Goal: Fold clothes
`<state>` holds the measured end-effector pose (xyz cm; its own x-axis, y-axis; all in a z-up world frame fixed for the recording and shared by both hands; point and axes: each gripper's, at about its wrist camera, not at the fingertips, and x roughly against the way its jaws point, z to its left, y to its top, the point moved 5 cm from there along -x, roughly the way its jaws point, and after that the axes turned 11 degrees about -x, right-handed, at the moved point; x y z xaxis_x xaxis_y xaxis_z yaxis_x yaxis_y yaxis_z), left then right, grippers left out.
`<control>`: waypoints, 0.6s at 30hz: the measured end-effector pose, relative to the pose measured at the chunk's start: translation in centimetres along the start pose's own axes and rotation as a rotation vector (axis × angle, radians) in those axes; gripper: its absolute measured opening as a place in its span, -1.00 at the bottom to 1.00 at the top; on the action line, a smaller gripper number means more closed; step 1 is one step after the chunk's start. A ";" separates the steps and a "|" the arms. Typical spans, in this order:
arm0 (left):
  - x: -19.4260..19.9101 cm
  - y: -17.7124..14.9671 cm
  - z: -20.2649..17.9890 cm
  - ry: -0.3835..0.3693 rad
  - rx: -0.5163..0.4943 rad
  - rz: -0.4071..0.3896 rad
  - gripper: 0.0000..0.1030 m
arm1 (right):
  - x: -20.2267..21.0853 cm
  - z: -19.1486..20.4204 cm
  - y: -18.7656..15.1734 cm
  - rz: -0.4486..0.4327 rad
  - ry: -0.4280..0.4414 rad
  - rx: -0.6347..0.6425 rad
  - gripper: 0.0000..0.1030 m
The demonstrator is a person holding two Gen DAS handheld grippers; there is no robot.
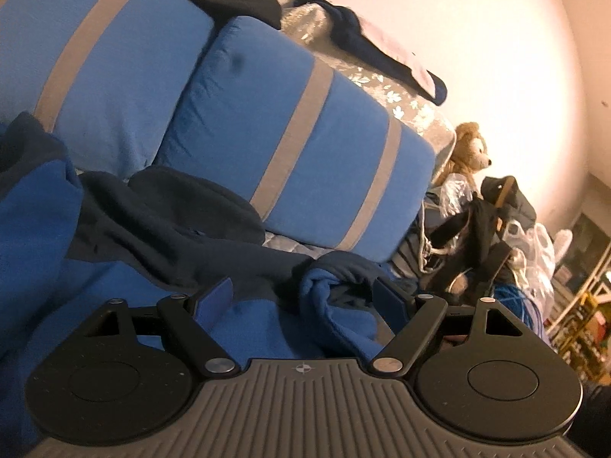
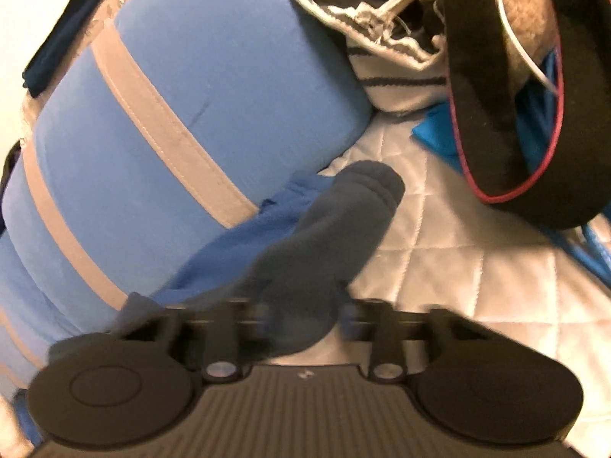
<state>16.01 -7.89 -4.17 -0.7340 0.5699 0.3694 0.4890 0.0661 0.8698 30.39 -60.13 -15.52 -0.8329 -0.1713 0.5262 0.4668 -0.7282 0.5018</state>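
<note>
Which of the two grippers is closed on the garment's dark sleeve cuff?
The right gripper: its jaws pinch the dark blue cuff. The left gripper stands wide open over the garment.

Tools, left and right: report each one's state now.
Left tool: open, holding nothing.
Right tool: shut on dark blue fleece sleeve cuff.

Both wrist views look closely, slightly downward, sharing the blue cushion (image 1: 298,152).
</note>
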 end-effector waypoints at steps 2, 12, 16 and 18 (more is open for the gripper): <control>-0.1 0.0 -0.3 -0.003 -0.016 0.003 0.57 | 0.8 0.6 0.3 -0.005 -0.001 0.015 -0.90; 0.3 0.0 -0.3 0.008 -0.007 -0.008 0.57 | 11.8 3.4 0.5 -0.007 0.057 0.021 -0.92; 0.6 0.0 -0.4 0.016 -0.007 -0.013 0.57 | 16.5 2.7 -0.8 0.023 0.024 -0.048 -0.92; 0.8 0.0 -0.4 0.015 -0.009 -0.016 0.57 | 18.5 2.0 -1.6 0.048 0.011 -0.115 -0.92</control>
<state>15.25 -7.75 -3.76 -0.7489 0.5561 0.3604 0.4732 0.0680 0.8783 14.79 -60.78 -5.24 -0.8139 -0.2146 0.5399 0.4695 -0.7904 0.3936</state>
